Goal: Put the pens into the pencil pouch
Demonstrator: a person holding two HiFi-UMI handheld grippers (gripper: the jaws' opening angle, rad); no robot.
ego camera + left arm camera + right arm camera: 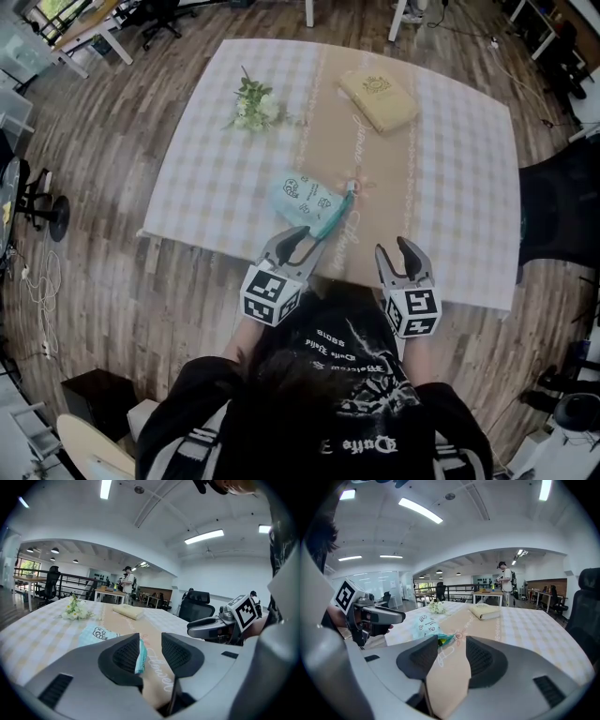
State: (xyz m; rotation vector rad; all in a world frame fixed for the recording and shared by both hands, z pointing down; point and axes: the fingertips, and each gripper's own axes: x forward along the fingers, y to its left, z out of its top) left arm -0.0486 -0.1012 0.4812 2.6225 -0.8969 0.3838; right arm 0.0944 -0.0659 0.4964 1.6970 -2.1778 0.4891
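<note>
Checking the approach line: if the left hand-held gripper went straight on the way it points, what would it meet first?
Probably the near end of the pale-teal fabric pencil pouch, just ahead of the left hand-held gripper; else the beige table runner beside it.

A soft cloth pencil pouch point(305, 197) lies on matt woven tablecloth point(206, 187) above wood-plank floor point(112, 309).

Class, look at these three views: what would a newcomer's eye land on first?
The pale teal pencil pouch lies mid-table on the tan runner, just ahead of the left gripper. Both it and the right gripper hover open at the near edge. White flowers lie far left.
</note>
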